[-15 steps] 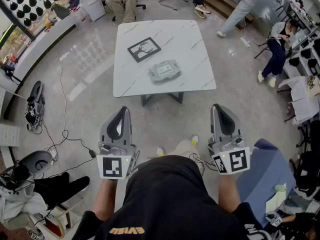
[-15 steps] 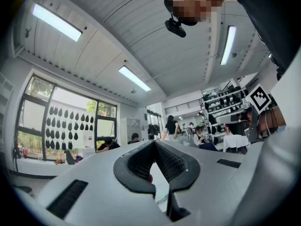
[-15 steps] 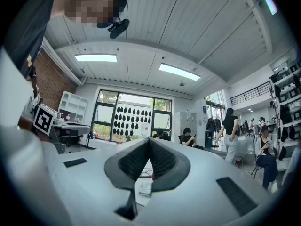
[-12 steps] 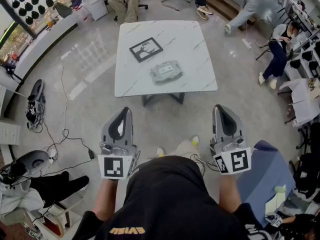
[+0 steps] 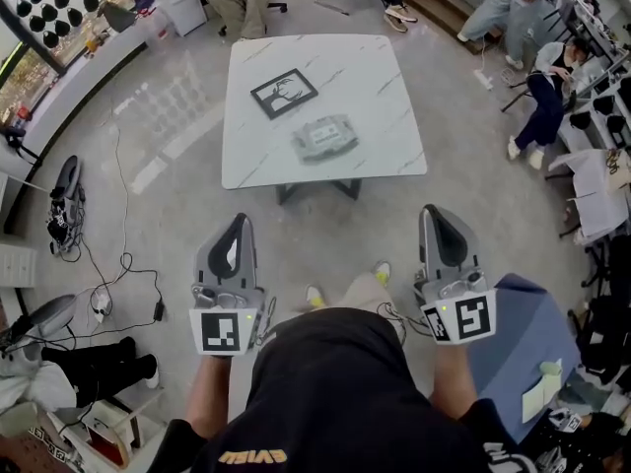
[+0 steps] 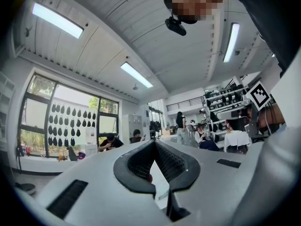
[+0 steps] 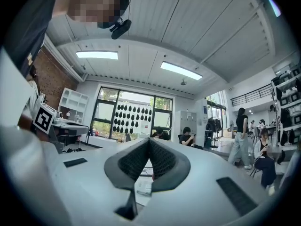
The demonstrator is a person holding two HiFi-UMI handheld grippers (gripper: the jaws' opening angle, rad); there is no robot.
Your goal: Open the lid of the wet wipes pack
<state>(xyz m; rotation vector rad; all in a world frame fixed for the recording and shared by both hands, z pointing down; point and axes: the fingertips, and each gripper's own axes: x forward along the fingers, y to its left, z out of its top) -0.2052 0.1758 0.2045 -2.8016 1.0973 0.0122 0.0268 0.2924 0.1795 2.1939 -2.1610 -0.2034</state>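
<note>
The wet wipes pack (image 5: pixel 323 138), grey-green with its lid down, lies flat near the front of a white marble table (image 5: pixel 380 82). A black framed picture (image 5: pixel 284 94) lies behind it to the left. My left gripper (image 5: pixel 240 222) and right gripper (image 5: pixel 435 214) are held level close to my body, well short of the table, over the floor. Both are shut with nothing between their pads. In the left gripper view the left gripper (image 6: pixel 154 143) has its jaws meeting at the tip. The right gripper (image 7: pixel 148 141) shows the same in the right gripper view.
Cables (image 5: pixel 128 264) and equipment lie on the floor at the left. A blue seat (image 5: pixel 527 338) stands at my right. People sit and stand beyond the table and along the right side (image 5: pixel 542 97). My feet (image 5: pixel 383 272) are just short of the table's front edge.
Both grippers stay shut in the same place before my body. The view has shifted a little, so the table sits slightly further left. A person at the back right has walked on.
</note>
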